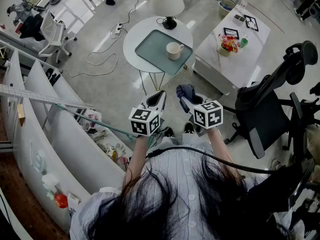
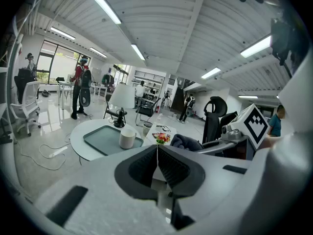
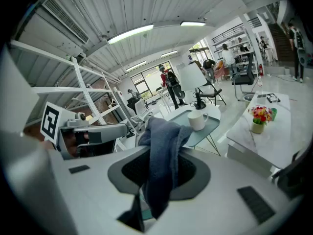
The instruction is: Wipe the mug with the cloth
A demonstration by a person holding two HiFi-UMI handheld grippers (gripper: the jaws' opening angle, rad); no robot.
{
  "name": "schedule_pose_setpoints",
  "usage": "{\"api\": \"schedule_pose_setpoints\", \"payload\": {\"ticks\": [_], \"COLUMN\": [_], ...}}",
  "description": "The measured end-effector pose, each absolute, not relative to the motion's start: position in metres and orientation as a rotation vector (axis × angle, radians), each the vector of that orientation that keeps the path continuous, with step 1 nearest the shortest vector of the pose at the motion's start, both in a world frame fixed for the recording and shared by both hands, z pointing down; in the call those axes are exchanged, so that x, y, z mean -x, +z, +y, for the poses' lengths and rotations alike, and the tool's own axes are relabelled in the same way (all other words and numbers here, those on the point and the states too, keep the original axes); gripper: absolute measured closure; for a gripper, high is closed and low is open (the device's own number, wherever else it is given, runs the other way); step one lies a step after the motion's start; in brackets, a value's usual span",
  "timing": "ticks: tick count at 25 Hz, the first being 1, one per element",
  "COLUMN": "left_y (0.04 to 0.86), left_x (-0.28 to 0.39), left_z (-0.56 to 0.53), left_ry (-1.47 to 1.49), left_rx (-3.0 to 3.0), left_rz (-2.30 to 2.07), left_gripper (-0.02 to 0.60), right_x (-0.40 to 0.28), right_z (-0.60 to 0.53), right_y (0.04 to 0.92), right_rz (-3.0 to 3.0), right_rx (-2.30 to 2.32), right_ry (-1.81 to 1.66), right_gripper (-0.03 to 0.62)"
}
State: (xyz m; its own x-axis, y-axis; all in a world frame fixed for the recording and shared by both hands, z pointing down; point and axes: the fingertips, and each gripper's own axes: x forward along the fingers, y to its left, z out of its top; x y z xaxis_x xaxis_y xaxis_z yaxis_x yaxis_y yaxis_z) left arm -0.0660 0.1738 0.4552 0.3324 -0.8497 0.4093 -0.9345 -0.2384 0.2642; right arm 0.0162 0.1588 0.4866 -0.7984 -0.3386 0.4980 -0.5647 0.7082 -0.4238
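Only the right gripper view shows how the cloth is held. The right gripper has its jaws closed on the dark blue cloth, which stands up in a fold above them and hangs down below.

The left gripper view alone settles the other tool. The left gripper has its jaws pressed together, with just a thin seam between them and nothing in them.

From above, the head view gives the layout that neither gripper view does. Both grippers are held side by side over the floor, near each other but apart, short of the round white table. One white mug stands upright on one grey-green tray on that table. Its handle points to the right of the view, and it is well apart from both grippers and the cloth. One lamp stands at the table's far edge.

One rectangular white table stands to the right, carrying one pot of flowers. The gripper views add several people standing far back in the room.

Counted: two grippers, one cloth, one mug, one tray, two tables.
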Motion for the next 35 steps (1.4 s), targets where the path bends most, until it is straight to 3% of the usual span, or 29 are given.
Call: {"api": "schedule_pose_setpoints", "payload": {"ticks": [35], "left_y": [0.471], "left_x": [0.040], "left_z": [0.125], "left_ry": [0.243], "left_rx": [-2.040], "left_rz": [-1.663], "left_gripper": [0.561], "right_x": [-0.044], "right_z": [0.095], "right_y": [0.500], "right_rz": [-2.571], "right_rx": [-0.586], "right_ry": [0.844], "right_gripper": [0.500]}}
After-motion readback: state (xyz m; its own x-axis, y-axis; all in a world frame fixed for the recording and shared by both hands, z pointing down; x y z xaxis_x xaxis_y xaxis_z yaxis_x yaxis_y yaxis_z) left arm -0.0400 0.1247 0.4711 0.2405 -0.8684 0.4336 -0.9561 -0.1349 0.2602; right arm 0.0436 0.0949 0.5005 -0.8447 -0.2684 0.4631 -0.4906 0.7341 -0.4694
